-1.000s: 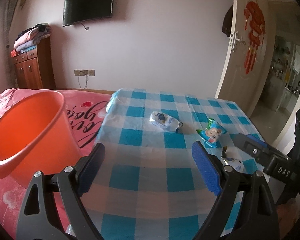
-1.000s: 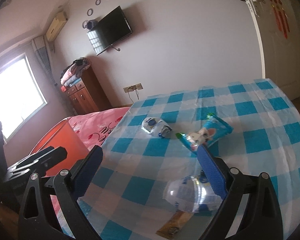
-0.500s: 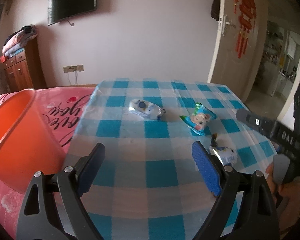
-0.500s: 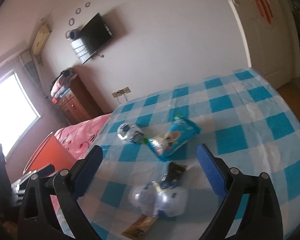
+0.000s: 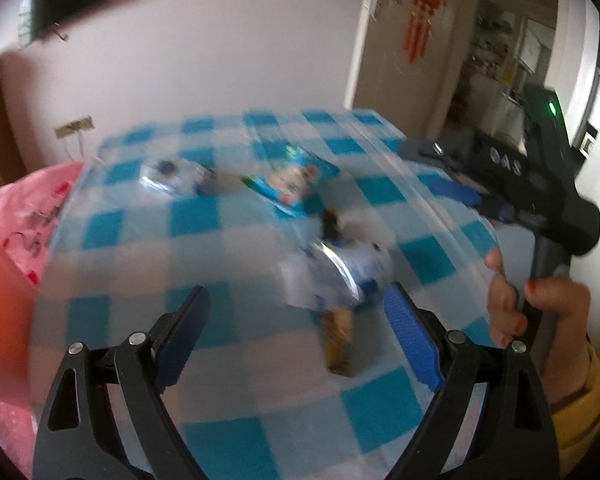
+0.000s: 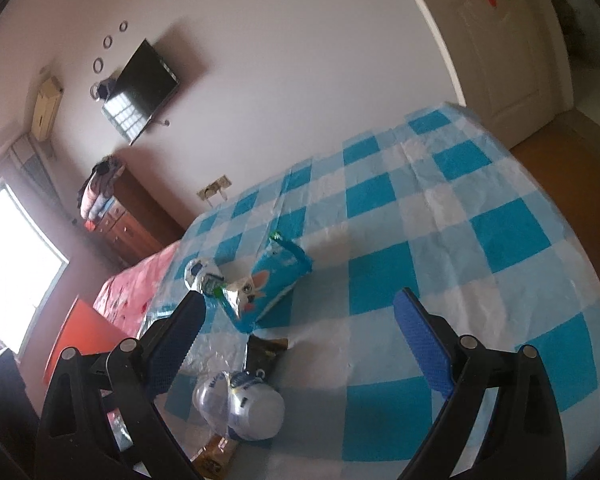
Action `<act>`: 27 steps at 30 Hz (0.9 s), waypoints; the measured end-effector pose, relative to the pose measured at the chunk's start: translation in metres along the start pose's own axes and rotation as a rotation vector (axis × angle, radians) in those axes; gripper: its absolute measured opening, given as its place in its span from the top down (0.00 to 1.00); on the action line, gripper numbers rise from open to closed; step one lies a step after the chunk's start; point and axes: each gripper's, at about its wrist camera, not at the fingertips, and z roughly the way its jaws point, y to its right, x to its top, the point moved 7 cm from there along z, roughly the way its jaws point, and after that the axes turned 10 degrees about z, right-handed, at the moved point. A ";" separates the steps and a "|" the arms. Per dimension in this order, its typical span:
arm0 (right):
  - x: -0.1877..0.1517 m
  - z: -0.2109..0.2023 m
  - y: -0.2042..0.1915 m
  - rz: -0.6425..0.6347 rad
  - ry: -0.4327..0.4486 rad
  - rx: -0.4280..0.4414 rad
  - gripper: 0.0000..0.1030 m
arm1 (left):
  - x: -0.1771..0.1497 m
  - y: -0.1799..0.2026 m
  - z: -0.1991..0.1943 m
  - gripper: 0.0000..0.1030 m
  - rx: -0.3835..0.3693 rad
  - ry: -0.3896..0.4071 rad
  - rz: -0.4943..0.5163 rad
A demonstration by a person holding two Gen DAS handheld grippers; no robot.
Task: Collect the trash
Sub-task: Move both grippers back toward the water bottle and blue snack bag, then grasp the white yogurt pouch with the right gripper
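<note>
Both grippers we hold stand with jaws spread wide and nothing between the blue pads: the left gripper [image 5: 296, 320] and the right gripper [image 6: 298, 332] hover above the checked tablecloth [image 6: 480, 240]. On the right tool's black body, seen from the left wrist view, we read the letters "DAS"; no other writing is legible, as that view is blurred.

Trash positions relative to the tools:
- Crushed white-and-blue bottle [image 6: 240, 408]: low in the right gripper's view, nearer its left finger; in the left wrist view it lies just ahead of that gripper's right finger. Its label print is unreadable.
- Brown wrapper [image 5: 338, 338]: touching the near side of that bottle.
- Blue snack bag [image 6: 266, 284] with a cartoon rabbit: farther ahead, close to the right gripper's left fingertip.
- Second small crushed bottle [image 6: 202, 274]: just beside the bag, toward the wall.

Surface: blue-and-white checked plastic cloth over a table. Beside it we see an orange bin [image 6: 76, 336] against pink bedding [image 6: 136, 284]. Room: a wall-mounted television [image 6: 142, 88], wooden dresser [image 6: 132, 216] and white door [image 6: 512, 52].
</note>
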 end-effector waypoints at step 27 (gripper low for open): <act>-0.080 0.031 -0.025 -0.251 -0.349 0.062 0.44 | -0.026 0.016 0.039 0.14 0.012 -0.113 0.005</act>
